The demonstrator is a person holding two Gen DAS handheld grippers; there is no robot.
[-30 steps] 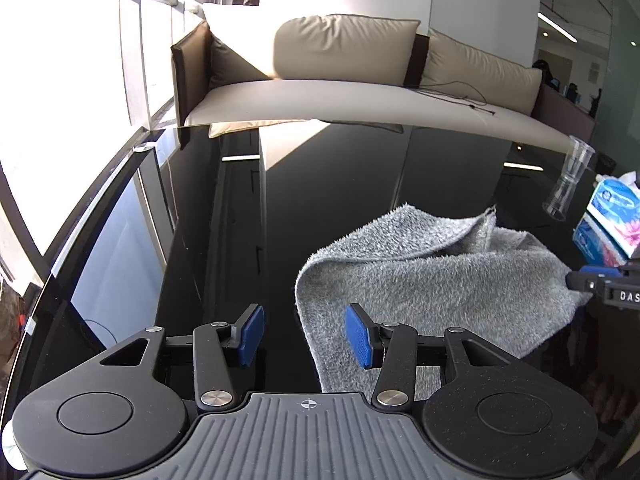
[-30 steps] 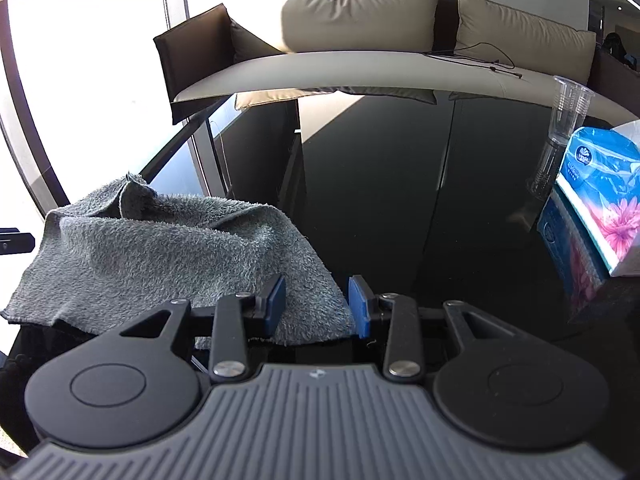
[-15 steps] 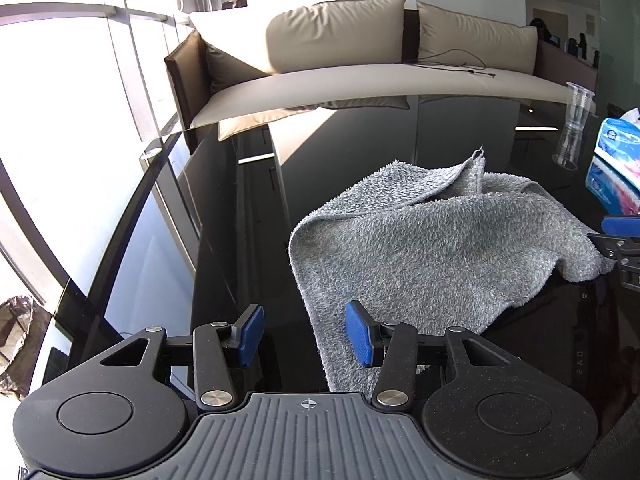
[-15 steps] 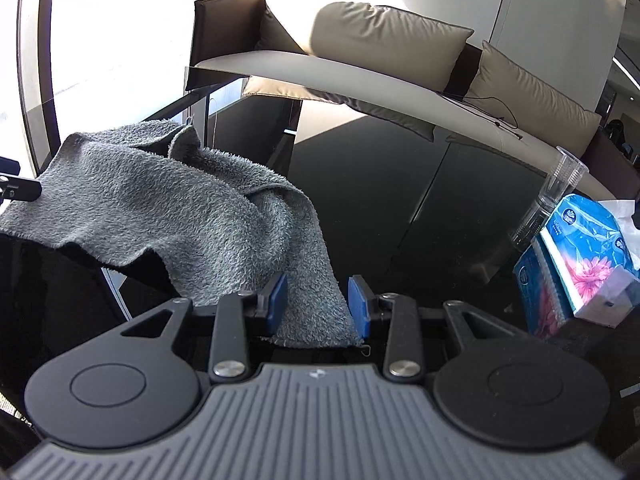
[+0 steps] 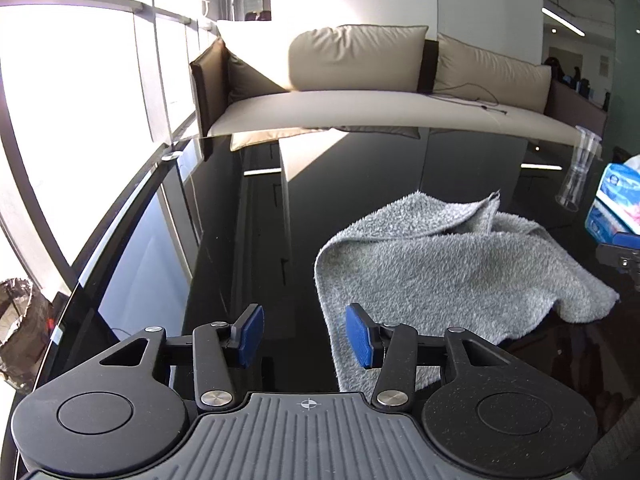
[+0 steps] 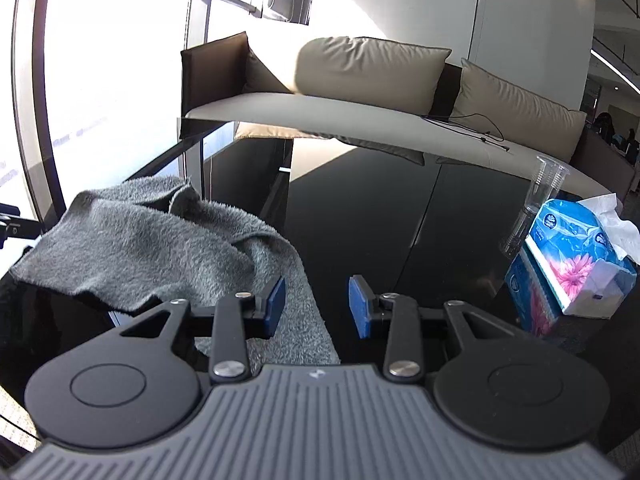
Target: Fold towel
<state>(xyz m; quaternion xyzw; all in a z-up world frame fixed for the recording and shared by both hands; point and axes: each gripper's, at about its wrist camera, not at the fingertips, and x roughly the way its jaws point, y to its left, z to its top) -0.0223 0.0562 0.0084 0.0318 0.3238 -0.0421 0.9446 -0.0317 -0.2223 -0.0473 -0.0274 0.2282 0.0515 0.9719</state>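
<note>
1. A grey towel [image 5: 448, 264] lies rumpled on the glossy black worktop [image 5: 360, 176], part of it folded over itself, with a raised ridge and a pointed corner at its far side.
2. The left hand-held gripper [image 5: 304, 340] hovers at the towel's left near edge. Its jaws stand apart and have just been opening; the gap between the blue pads [image 5: 250, 334] shows mostly bare worktop, and the towel's edge runs just beside and beneath the right pad, unpinched.
3. The right hand-held gripper [image 6: 316, 306] sits at the towel's [image 6: 152, 248] right near edge. Its jaws are apart too; a strip of towel lies under the left pad [image 6: 276, 306] and reaches partway into the gap, but neither pad presses on it.
4. In the left wrist view the tip of the right hand-held gripper shows at the towel's far right.
5. To the right stand stacked clear cups [image 6: 540, 200] and a blue tissue pack [image 6: 576, 256].
6. A beige sofa [image 5: 380, 80] sits beyond the worktop, bright windows [image 5: 72, 120] at left.
</note>
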